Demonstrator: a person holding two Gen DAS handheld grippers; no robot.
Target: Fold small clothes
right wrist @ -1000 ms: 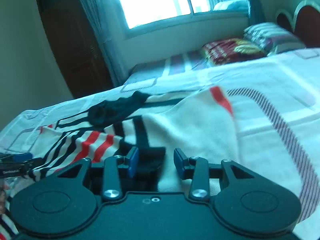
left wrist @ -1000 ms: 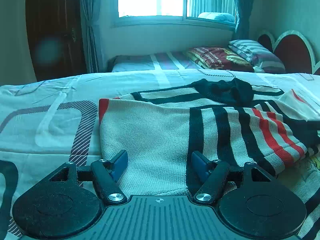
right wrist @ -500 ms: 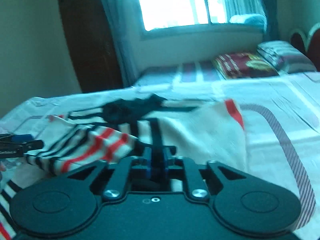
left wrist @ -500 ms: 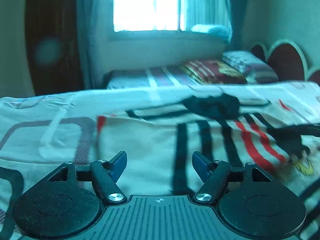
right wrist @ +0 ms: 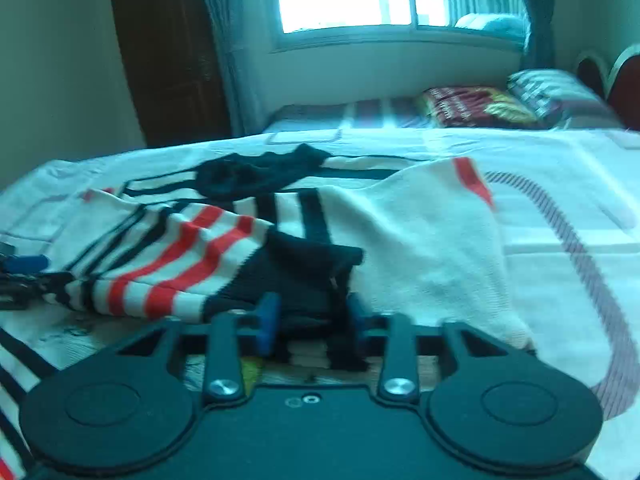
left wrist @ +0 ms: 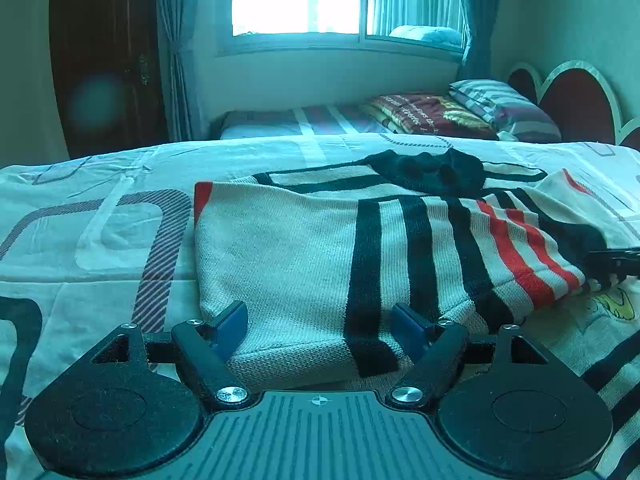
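Garment: a cream knit sweater with black and red stripes (left wrist: 280,248) lies on the white patterned bed sheet (left wrist: 100,220), partly folded, its far edge toward the window.
Long axis: it runs left to right across the bed, crosswise to both tools.
Left gripper (left wrist: 320,320): at the near cream edge; the jaws are spread wide and opening, with the folded hem between them and not pinched.
Right gripper (right wrist: 311,320): at the sweater's black ribbed band (right wrist: 308,272), on the striped right end; the jaws are closing with that band between them. Blur hides whether they grip yet.
Nearer hand: judged equal, each at its own near corner.
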